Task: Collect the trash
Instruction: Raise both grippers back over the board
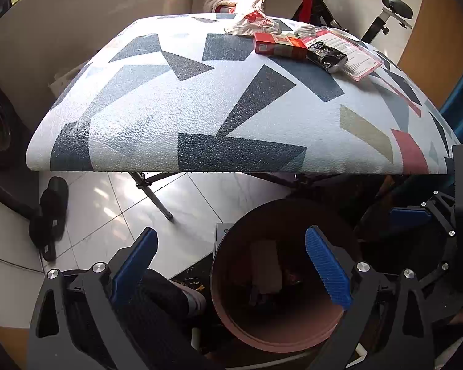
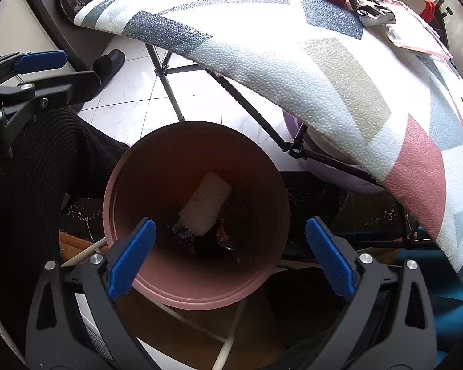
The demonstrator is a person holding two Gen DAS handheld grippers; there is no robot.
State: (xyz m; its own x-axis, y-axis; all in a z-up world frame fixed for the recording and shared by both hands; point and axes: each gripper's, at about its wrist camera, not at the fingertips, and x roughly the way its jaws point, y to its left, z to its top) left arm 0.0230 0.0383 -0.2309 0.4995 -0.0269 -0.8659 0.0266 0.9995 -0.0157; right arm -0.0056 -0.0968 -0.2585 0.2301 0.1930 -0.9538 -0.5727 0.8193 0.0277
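Hanging over the pink bin (image 2: 197,209), the right claw (image 2: 229,254) stands spread wide with nothing between its blue pads (image 2: 129,259); a white foam net sleeve (image 2: 205,208) lies at the bottom of the bin among some dark wrappers. The left claw (image 1: 229,266) is likewise released and empty, poised beside the bin's rim on its left, a black-sleeved arm (image 2: 46,166) behind it.

What is left to collect sits on the far right part of the patterned worktop (image 1: 176,98): a red carton (image 1: 279,44), a crumpled black wrapper (image 1: 325,55) just beside it, a clear blister pack with pink edging (image 1: 356,54) under that wrapper, and a crinkled white-and-red plastic bag (image 1: 251,23) behind the carton. They crowd together, some touching.

The drop here looks done, so the step in hand is, by my reckoning, to go back up for the next piece. To do it well, I would lift the claw clear of the worktop's near edge before reaching across, since the bin stands on the floor below that edge. The carton seems the easiest grip: rigid, with flat sides to pinch across its narrow width. The wrapper and bag will likely crumple and slip, so pinch a good fold. Taking the black wrapper first should free the blister pack beneath it.
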